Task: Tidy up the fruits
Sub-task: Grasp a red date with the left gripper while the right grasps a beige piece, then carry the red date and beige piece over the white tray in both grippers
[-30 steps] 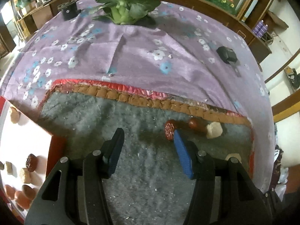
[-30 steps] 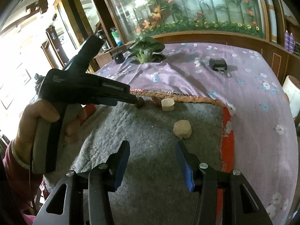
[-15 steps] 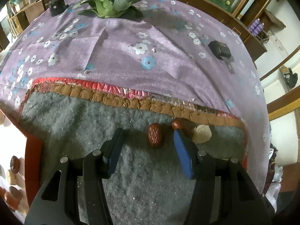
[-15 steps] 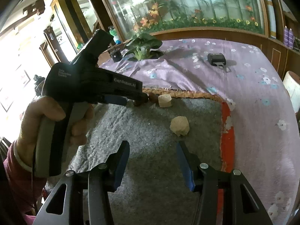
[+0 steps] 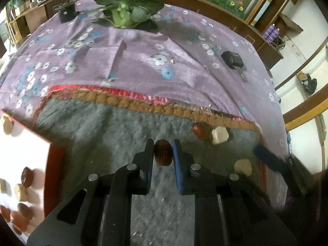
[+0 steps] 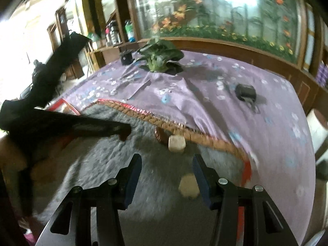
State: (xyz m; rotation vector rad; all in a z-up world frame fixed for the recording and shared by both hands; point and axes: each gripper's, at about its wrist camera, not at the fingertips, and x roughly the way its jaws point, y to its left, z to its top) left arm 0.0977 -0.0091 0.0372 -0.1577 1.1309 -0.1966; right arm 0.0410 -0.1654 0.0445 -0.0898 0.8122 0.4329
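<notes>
My left gripper (image 5: pixel 163 150) is shut on a dark red date (image 5: pixel 163 153) above the grey mat (image 5: pixel 98 127). Another red date (image 5: pixel 199 130) and a pale chunk (image 5: pixel 219 135) lie by the mat's braided far edge; a second pale chunk (image 5: pixel 243 167) lies nearer. My right gripper (image 6: pixel 167 165) is open and empty over the mat, with a pale chunk (image 6: pixel 188 185) close to its right finger. The pale cube (image 6: pixel 176 142) and red date (image 6: pixel 160 135) lie ahead of it. The left gripper (image 6: pixel 123 133) shows at the left of the right wrist view.
A white tray with a red rim (image 5: pixel 55 160) at the left holds several dates and pale chunks. On the purple floral cloth (image 5: pixel 143 61) lie a leafy green vegetable (image 5: pixel 127 14), a black round object (image 5: pixel 66 13) and a small black device (image 5: pixel 232 59).
My left gripper has closed on the red date and lifted it slightly. My right gripper has moved forward toward the pale chunk, which now lies by its right finger.
</notes>
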